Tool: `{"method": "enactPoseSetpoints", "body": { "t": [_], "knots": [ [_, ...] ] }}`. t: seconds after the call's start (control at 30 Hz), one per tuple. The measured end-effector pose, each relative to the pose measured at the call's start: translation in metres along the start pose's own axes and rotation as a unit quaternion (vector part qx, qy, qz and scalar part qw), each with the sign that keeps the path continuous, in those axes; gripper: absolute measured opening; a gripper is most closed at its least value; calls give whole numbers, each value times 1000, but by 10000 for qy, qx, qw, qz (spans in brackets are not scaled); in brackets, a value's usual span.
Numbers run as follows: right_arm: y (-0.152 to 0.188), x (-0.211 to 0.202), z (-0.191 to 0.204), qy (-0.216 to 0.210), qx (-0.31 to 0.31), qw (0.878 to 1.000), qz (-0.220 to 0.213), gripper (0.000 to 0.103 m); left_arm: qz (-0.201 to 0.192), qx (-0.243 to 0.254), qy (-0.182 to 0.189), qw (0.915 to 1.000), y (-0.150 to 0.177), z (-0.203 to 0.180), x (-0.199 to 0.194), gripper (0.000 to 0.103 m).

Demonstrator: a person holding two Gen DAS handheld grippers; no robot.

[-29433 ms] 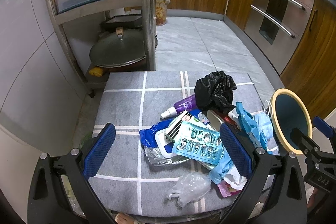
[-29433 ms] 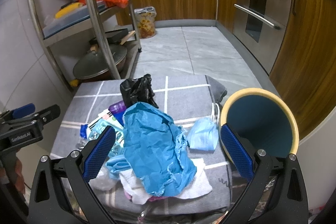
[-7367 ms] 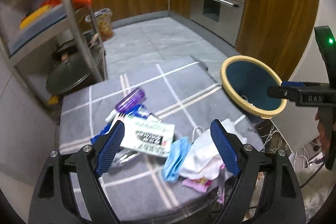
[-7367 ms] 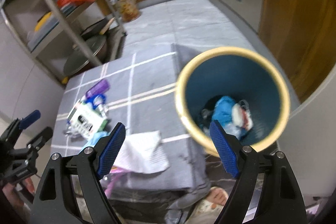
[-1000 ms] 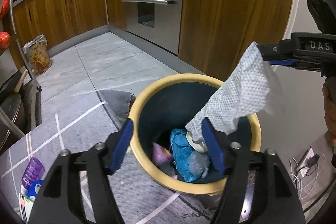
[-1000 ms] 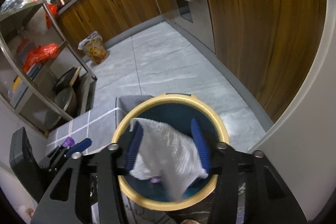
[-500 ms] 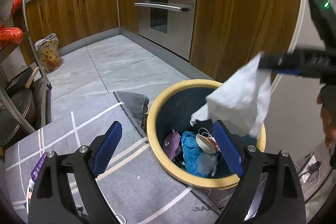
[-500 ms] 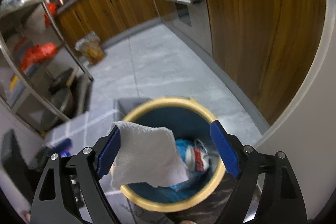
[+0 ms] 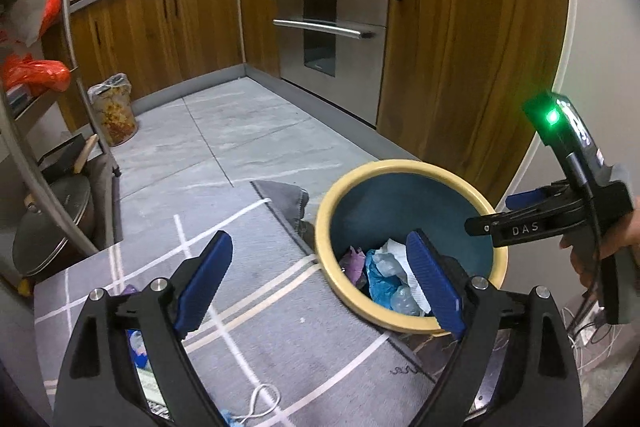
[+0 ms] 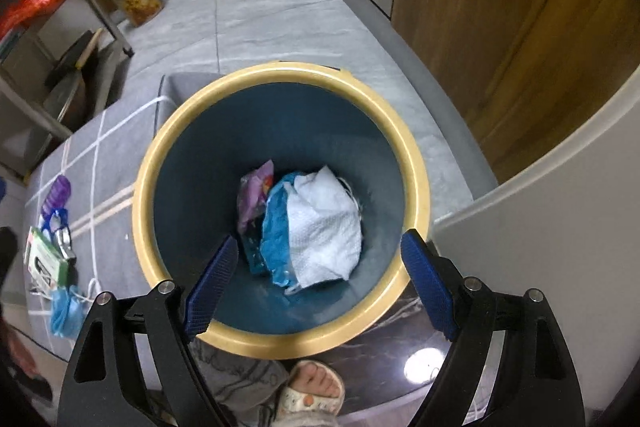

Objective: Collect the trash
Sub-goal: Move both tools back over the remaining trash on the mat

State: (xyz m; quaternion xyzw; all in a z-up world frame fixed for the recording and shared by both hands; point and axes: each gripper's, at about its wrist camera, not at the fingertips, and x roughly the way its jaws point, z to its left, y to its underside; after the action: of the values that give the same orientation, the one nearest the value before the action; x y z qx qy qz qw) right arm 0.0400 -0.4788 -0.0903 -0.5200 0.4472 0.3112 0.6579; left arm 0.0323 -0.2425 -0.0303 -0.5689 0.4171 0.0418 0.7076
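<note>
A blue bin with a yellow rim (image 10: 416, 163) (image 9: 332, 203) stands at the right edge of the grey checked cloth (image 9: 256, 299). A white paper towel (image 10: 324, 227) lies inside on blue and purple trash. My right gripper (image 10: 320, 283) is open and empty, straight above the bin. My left gripper (image 9: 320, 283) is open and empty over the cloth, left of the bin. On the cloth lie a purple bottle (image 10: 58, 189), a green-white box (image 10: 44, 259) and a blue face mask (image 10: 64, 311).
A metal shelf rack with pots (image 9: 48, 227) stands at the left. Wooden cabinets and an oven (image 9: 328, 27) line the back and right. A bag of food (image 9: 114, 111) sits on the tiled floor. A sandalled foot (image 10: 312, 391) shows below the bin.
The right gripper let go of the white paper towel, which dropped into the bin. The right gripper tilted down over the bin. The left gripper drew back a little.
</note>
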Motion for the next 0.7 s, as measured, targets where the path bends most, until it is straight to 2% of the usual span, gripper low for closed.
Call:
{"method": "enactPoseSetpoints", "body": {
  "t": [0.3,0.7],
  "knots": [
    [-5,-29,11,-624,249,9965,-496,85,-29,-417,-188,9990,8,33,-36,88],
    [-3,-35,57,-570,187,9968,-521,86,56,-809,-763,9938,39,98,-83,88]
  ]
}}
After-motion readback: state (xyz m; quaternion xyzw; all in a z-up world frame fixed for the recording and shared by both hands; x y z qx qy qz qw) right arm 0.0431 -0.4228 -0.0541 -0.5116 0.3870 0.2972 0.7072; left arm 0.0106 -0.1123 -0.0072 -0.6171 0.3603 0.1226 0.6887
